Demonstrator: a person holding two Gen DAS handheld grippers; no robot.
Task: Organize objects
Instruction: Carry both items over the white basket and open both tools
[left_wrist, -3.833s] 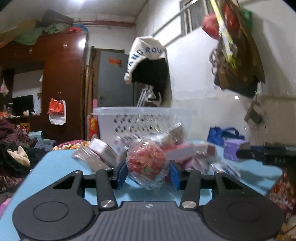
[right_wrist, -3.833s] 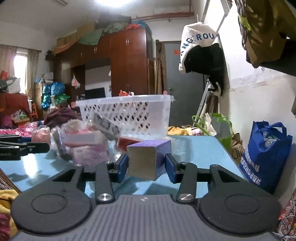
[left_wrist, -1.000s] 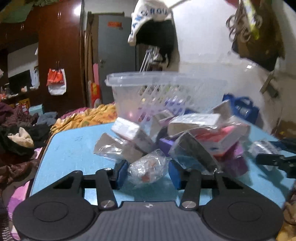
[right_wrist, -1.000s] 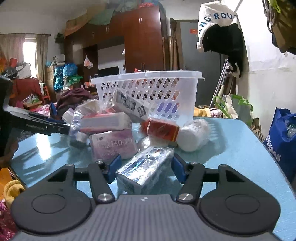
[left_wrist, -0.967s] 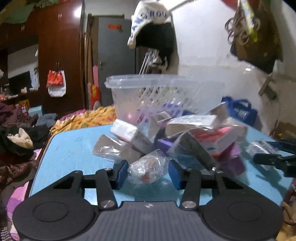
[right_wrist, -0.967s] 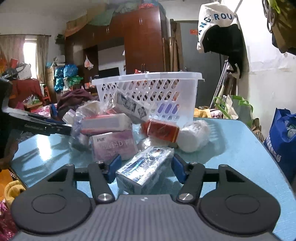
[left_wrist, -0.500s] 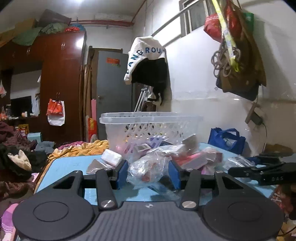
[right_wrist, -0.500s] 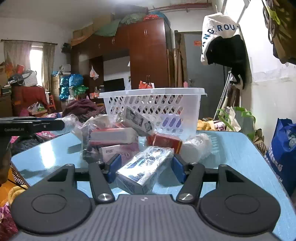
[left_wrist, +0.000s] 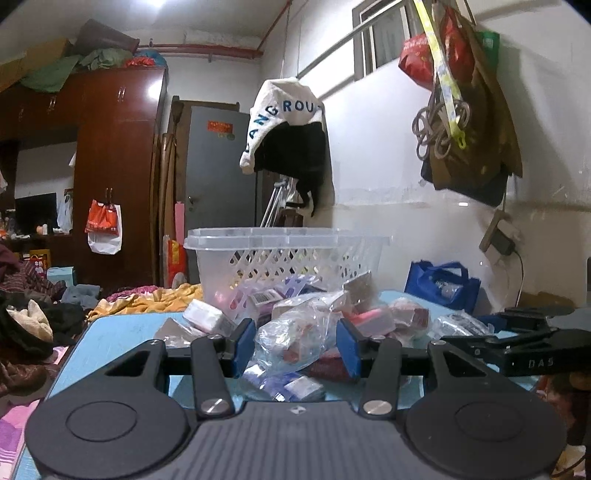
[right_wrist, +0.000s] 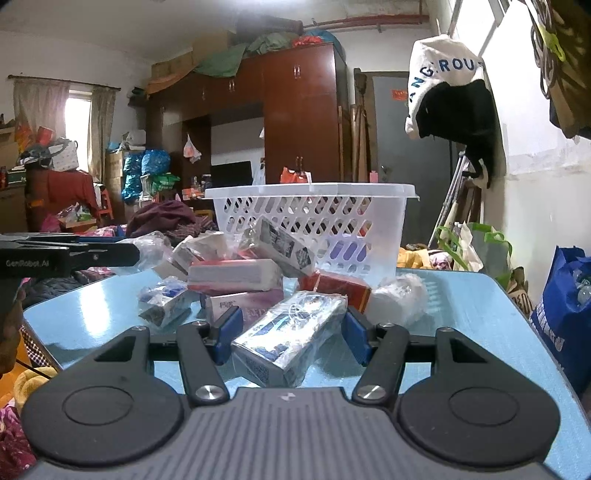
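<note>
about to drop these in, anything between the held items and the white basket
Yes. The heap of wrapped boxes lies on the blue table between both grippers and the basket. The right gripper holds a wrapped box, the left gripper a clear bag.

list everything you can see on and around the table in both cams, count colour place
basket: one, white lattice plastic, far end of the table behind the pile
table: one, light blue top
wrapped box: one, blue and silver, between the right gripper's fingers
clear bag: one, see-through with red bits inside, between the left gripper's fingers
boxes in the pile: several, red, pink, white; exact count unclear
white wrapped bundle: one, on the table right of the pile
small blue and white packet: one, left of the pile
shopping bag: one, blue, off the table's right side
wardrobe: one, dark red-brown, back of the room
left gripper: black with blue pads, shut on the clear bag
right gripper: black with blue pads, shut on the wrapped box
</note>
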